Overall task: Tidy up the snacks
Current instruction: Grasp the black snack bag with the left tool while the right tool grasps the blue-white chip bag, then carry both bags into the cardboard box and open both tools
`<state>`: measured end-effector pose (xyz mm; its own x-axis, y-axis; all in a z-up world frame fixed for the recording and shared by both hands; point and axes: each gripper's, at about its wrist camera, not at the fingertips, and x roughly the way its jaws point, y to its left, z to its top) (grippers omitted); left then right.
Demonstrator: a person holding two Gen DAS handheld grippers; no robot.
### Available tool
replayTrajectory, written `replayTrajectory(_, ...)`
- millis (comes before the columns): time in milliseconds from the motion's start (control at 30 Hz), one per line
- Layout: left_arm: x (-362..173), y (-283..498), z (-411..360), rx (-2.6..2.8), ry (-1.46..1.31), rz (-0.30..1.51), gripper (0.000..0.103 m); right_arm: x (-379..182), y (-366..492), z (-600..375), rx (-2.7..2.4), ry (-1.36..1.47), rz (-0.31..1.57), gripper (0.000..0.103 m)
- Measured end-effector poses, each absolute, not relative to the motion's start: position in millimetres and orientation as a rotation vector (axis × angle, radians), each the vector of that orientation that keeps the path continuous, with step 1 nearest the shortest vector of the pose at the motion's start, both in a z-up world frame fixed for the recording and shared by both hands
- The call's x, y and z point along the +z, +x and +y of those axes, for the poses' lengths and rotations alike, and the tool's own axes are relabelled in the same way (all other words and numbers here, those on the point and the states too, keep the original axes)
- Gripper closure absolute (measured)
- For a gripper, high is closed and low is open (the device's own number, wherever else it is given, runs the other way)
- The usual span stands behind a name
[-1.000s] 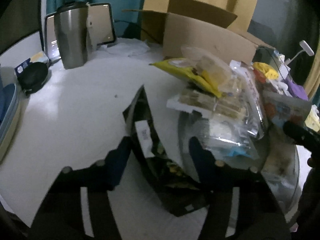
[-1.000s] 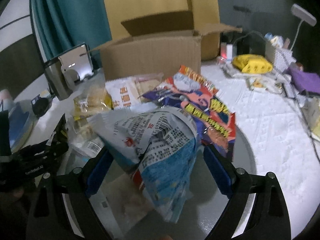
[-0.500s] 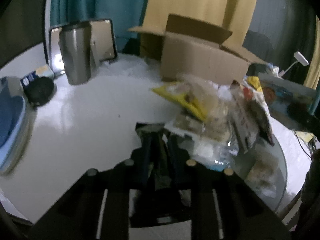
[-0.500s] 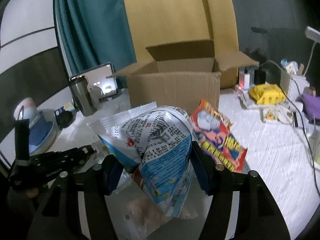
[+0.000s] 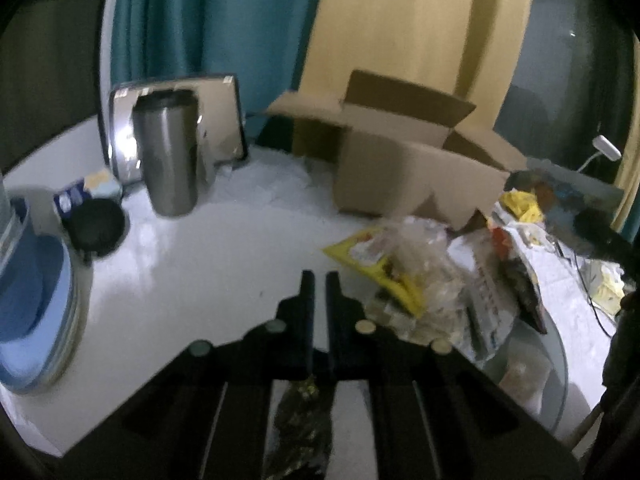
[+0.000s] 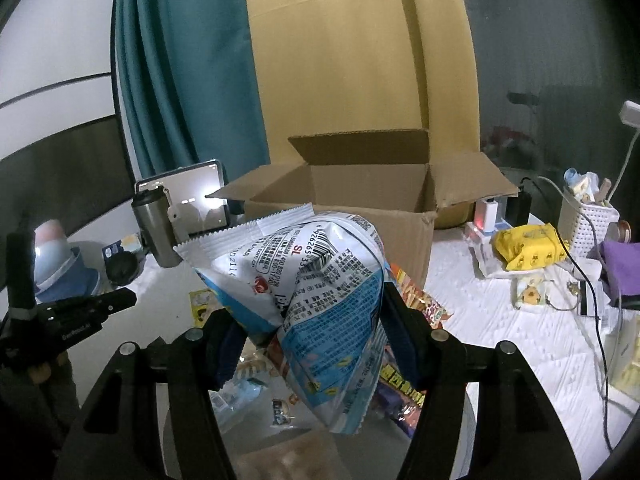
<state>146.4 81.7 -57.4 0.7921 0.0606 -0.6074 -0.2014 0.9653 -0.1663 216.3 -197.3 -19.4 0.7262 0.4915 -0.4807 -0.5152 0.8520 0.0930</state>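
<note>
My left gripper [image 5: 319, 280] is shut on a dark snack packet [image 5: 302, 420] that hangs below the fingers, lifted above the white table. My right gripper [image 6: 310, 320] is shut on a white and blue snack bag [image 6: 316, 288], held up in front of the open cardboard box [image 6: 360, 196]. The box also shows in the left wrist view [image 5: 404, 168]. A pile of snacks [image 5: 432, 276] lies on a round glass tray [image 5: 552, 364] to the right of my left gripper. An orange snack bag [image 6: 420, 304] lies under my right gripper.
A steel tumbler [image 5: 168, 156] and a tablet [image 5: 224, 120] stand at the back left. A blue bowl [image 5: 32, 304] sits at the left edge. A yellow packet [image 6: 528, 246], white basket [image 6: 588, 224] and cables [image 6: 592, 320] lie on the right.
My left gripper closed on the dark packet and lifted it off the table. My right gripper closed on the white and blue bag and raised it toward the box.
</note>
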Motion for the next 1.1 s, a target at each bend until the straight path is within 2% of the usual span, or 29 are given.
replayTrajectory(133,-75.7,136.2,83.9,0.161,-0.234,0.714,0.091,-18.7,215.0,-196.9,0.55,-0.052,0.524,0.037)
replayTrajectory(267,-104.0,129.0,72.1,0.14,-0.203,0.819,0.072,-24.4,208.7,-199.3,0.541,-0.06,0.548,0.037)
replayTrajectory(300,-110.1,126.3,70.6,0.131,-0.211,0.84,0.062,-26.8,206.4,-200.3,0.538,-0.06,0.553,0.037)
replayTrajectory(333,-113.3,124.4,69.1,0.127,-0.212,0.854,0.056,-27.9,205.1,-202.1,0.534,-0.057,0.56,0.037)
replayTrajectory(367,-116.9,123.8,67.6,0.122,-0.207,0.876,0.054,-28.7,203.3,-203.8,0.531,-0.054,0.564,0.037)
replayTrajectory(467,-129.9,121.0,66.3,0.125,-0.187,0.931,0.054,-29.9,198.2,-208.1,0.526,-0.043,0.565,0.037)
replayTrajectory(533,-131.1,115.3,68.2,0.129,-0.18,0.905,0.057,-32.3,196.4,-209.2,0.522,-0.034,0.566,0.037)
replayTrajectory(600,-129.3,112.3,71.8,0.112,-0.198,0.891,0.07,-34.2,196.8,-208.2,0.522,-0.028,0.574,0.037)
replayTrajectory(667,-124.9,109.8,77.9,0.11,-0.23,0.875,0.077,-33.9,196.9,-204.9,0.528,-0.036,0.574,0.037)
replayTrajectory(867,-88.2,113.1,93.5,0.112,-0.284,0.776,0.078,-24.0,203.7,-196.4,0.536,-0.059,0.553,0.037)
replayTrajectory(1100,-50.4,152.2,96.1,0.051,-0.257,0.67,0.078,-15.0,225.2,-186.3,0.52,-0.08,0.537,0.037)
